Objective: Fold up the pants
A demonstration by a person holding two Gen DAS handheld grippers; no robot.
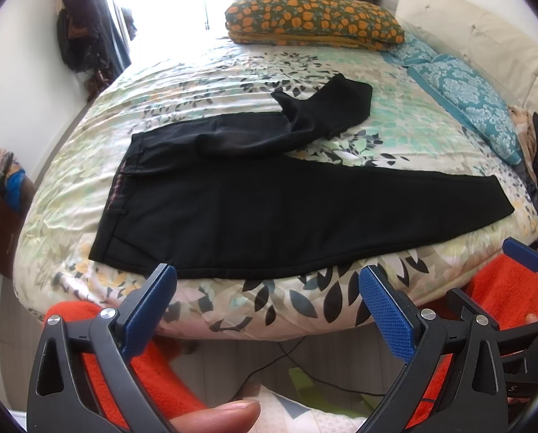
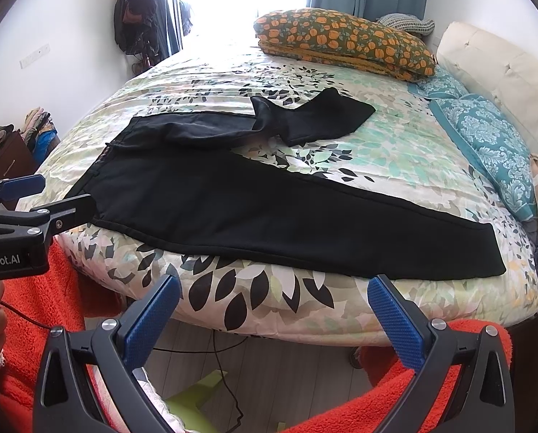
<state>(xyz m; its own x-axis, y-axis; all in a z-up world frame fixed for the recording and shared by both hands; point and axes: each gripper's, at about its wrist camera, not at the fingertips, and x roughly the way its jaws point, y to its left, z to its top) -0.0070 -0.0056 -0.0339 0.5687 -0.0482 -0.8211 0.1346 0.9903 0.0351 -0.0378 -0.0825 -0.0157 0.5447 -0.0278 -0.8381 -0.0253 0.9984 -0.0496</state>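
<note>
Both grippers, the left gripper and right gripper, are hovering with jaws spread wide and empty just off the bed's near edge, where black pants are lying, one leg along that edge, the other crumpled toward the bed's middle.

Both wrist views face the bed from its near edge.
</note>
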